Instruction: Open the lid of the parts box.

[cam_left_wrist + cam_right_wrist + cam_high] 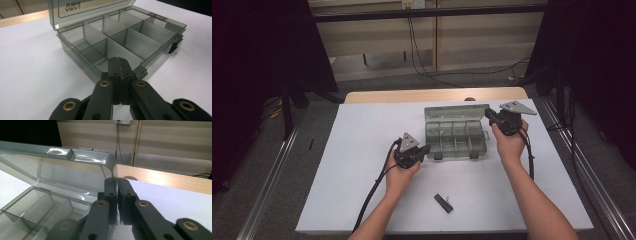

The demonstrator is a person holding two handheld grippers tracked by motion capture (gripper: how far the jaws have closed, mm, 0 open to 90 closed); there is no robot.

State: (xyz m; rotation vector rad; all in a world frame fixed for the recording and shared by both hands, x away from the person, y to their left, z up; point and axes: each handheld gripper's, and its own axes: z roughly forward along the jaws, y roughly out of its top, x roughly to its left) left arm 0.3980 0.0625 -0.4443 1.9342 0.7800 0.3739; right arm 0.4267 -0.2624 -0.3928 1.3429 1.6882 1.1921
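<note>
Two claws worked one box: the right claw (117, 195) pinched the raised lid's (75, 170) side edge, the left claw (121, 75) sat fully closed, empty, at the front wall of the compartment box (455, 140). It stood open mid-counter (362, 150); a small black piece (443, 203) lay nearer the person.

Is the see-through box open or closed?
Open. The box has its lid standing up, pinched at the edge by the right gripper, and its compartments look empty.
</note>
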